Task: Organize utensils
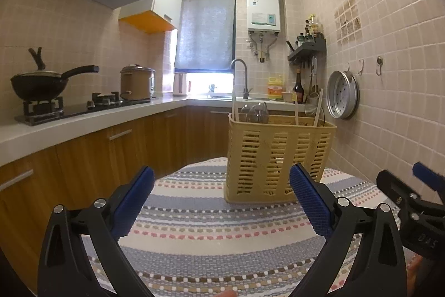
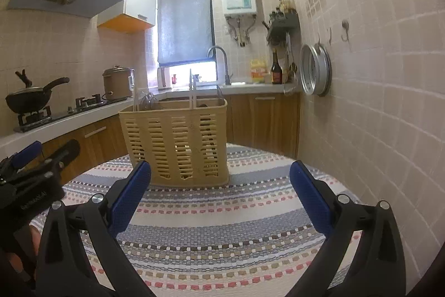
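Both grippers hover low over the round table point(image 1: 211, 235) with its striped woven cloth, side by side and aimed at the same target. The left gripper point(image 1: 221, 199) has its blue pads spread wide with nothing but cloth between them. The right gripper point(image 2: 219, 194) is just as wide and just as empty. That reads like a ready stance: jaws open, tools level, nothing committed yet.

The target is the yellow slatted utensil basket point(image 1: 278, 155), standing upright toward the far edge of the table, a little to the right of its middle in the left wrist view. Set back there, it leaves the near half of the cloth bare as working room, I'd judge.

The basket is a tall plastic caddy with rows of slots down its walls, and it looks divided inside, though I cannot tell how many compartments. Poking above its rim are pale chopsticks point(image 1: 318, 107) leaning at the right end, another pale stick at the left, and a cluster of clear spoons point(image 1: 257, 112). No loose utensils show on the cloth.
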Demonstrator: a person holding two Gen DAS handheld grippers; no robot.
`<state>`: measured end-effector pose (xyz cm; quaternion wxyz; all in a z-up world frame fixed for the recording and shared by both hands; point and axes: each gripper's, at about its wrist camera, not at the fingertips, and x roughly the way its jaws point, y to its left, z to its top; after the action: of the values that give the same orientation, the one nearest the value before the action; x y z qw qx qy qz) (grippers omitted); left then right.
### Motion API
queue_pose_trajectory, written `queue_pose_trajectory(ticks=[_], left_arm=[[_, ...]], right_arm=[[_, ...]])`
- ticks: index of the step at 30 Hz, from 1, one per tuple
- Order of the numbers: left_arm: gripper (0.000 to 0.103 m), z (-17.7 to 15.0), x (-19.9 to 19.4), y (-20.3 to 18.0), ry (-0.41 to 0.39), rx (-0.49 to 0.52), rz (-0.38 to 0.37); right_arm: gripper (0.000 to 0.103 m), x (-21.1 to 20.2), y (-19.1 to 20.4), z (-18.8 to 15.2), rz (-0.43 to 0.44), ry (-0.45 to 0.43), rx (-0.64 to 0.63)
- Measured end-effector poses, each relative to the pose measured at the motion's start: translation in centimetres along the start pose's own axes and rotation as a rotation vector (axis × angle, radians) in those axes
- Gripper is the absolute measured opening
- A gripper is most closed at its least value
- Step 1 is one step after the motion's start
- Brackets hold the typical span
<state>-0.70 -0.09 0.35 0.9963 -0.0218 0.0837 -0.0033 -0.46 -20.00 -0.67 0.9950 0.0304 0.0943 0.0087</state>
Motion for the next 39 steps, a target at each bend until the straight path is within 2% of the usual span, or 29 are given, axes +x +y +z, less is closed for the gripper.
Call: queue_pose_trajectory(ticks=[3, 9, 13, 17, 19, 24, 31, 39], left_arm=[[0.095, -0.1, 0.0, -0.1, 0.004, 0.004, -0.007], [0.095, -0.3, -0.3, -0.3, -0.006, 0.024, 0.025], [0.095, -0.4, -0.2, -0.2, 0.014, 0.025, 0.028], [0.095, -0.6, 0.2, -0.3, 0.043, 0.033, 0.023], [0.095, -0.6, 0.4, -0.4, 0.059, 0.037, 0.0], [0.095, -0.9, 0.2, -0.4, 0.06, 0.036, 0.015], [0.095, -0.9, 0.3, -0.2, 0.067, 0.03, 0.035], [0.095, -0.8, 0.6, 0.3, 0.083, 0.006, 0.043]], right_arm=[[0.095, -0.4, 0.5, -0.1, -0.009, -0.013, -0.022], [0.095, -0.7, 0.8, -0.1, -0.019, -0.016, -0.034], [0.095, -0.3, 0.5, -0.2, -0.017, 0.007, -0.018], [0.095, 0.8, 0.0, -0.5, -0.001, 0.067, 0.01], [0.095, 0.8, -0.2, -0.5, -0.008, 0.066, 0.02], [0.095, 0.2, -0.3, -0.6, -0.042, 0.048, 0.018], [0.095, -0.4, 0.6, -0.7, -0.042, 0.026, -0.026], [0.095, -0.2, 0.0, -0.7, -0.037, 0.038, -0.008]])
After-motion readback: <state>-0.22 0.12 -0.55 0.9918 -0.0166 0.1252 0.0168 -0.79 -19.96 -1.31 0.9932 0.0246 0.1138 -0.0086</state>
